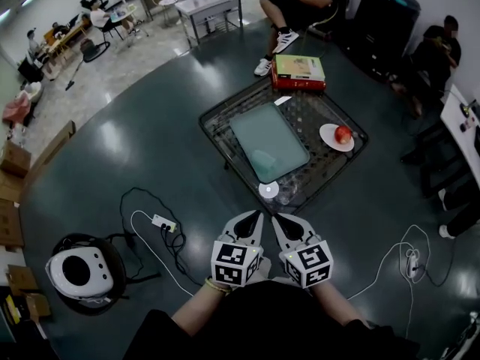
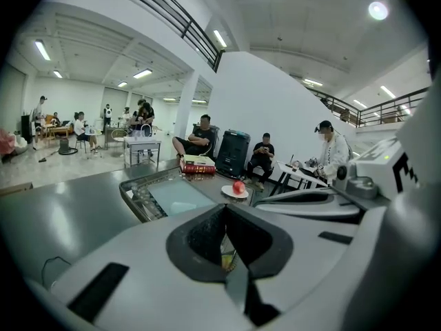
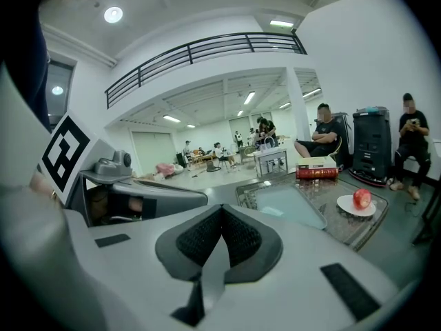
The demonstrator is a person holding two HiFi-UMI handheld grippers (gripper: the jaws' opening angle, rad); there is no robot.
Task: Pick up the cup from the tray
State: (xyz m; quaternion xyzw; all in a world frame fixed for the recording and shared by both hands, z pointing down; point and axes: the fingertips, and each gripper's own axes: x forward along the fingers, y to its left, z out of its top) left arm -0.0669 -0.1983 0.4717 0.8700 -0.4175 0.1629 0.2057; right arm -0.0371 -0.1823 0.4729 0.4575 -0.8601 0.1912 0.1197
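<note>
A dark shiny floor is seen over most of the head view. In the middle of the frame a glass surface is seen, and a pale green tray is laid on it.

At the bottom middle of the frame, the left gripper and the right gripper are held side by side, close to the near edge of the surface. The left fingers are clenched together and nothing is gripped. The right fingers are clenched too, and nothing is held.

A red and green stack of books is set at the top edge of the surface. A white plate is placed to the right of the tray, and a red apple is set on it.

The cup is see-through and hard to make out. It is seen on the lower end of the tray, apart from both grippers.
</note>
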